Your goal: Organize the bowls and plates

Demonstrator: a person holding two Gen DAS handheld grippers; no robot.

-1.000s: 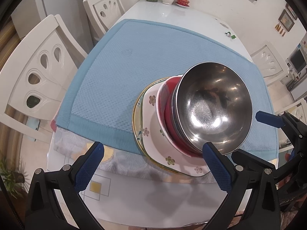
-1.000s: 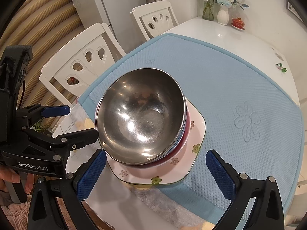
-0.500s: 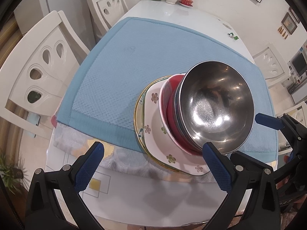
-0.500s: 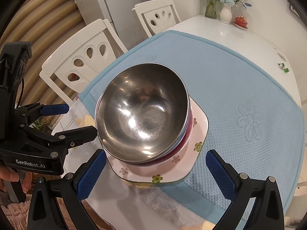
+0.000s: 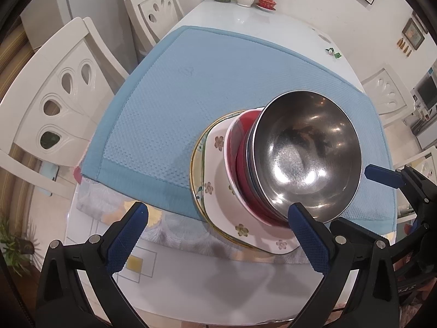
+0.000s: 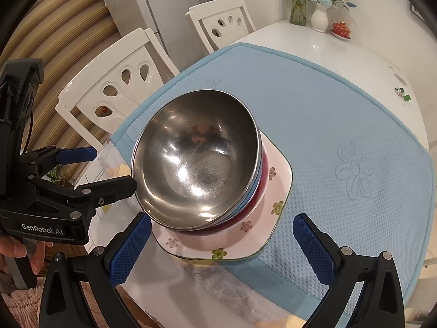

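Steel bowl nested atop a red bowl on a flowered square plate, stacked at the near edge of a blue mat; left gripper and right gripper both spread wide, holding nothing

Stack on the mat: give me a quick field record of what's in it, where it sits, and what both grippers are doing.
top: steel bowl, empty
under it: blue bowl, then red bowl
base: floral plate on a yellow-rimmed plate
location: near edge of blue mat, overhanging onto the table
left gripper: open, holding nothing
right gripper: open, holding nothing, fingers either side of the stack
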